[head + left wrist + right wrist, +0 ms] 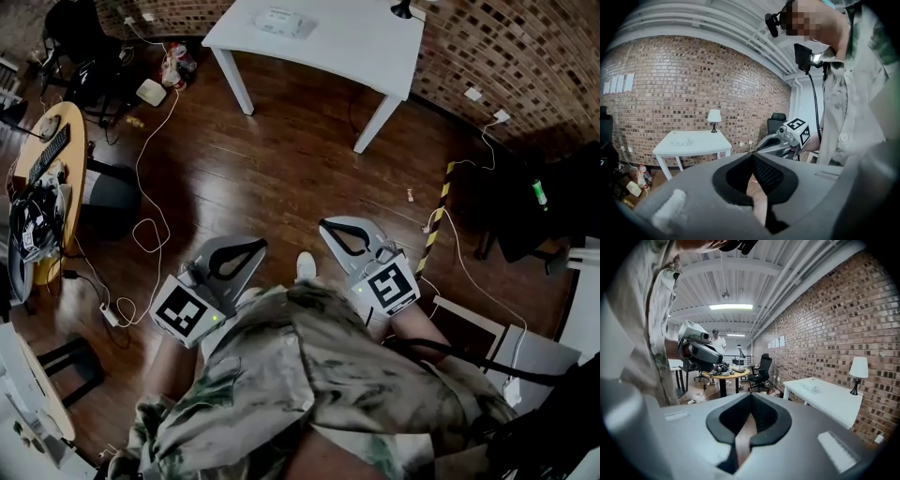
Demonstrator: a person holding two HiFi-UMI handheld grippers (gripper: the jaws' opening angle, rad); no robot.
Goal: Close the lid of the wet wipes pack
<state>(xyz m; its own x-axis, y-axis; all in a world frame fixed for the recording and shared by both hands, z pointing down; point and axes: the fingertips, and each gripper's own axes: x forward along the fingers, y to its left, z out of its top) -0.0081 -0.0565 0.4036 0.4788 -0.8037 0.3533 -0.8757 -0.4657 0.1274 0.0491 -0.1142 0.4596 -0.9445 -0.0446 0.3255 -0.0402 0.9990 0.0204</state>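
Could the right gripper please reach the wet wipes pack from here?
Probably not: the right gripper sits by the person's body, while the wet wipes pack lies on the white table across the floor. Nothing blocks the way.

The left gripper (pixel 753 157) is pointing across the room, its jaws pressing together with nothing between them. Beyond its tips a white table (pixel 704 143) is standing against a brick wall (pixel 684 84), carrying a small lamp (pixel 714 117) and a pale wipes pack (pixel 680 139). The right gripper (pixel 764 146) is hovering beside a person's light shirt (pixel 853 108).
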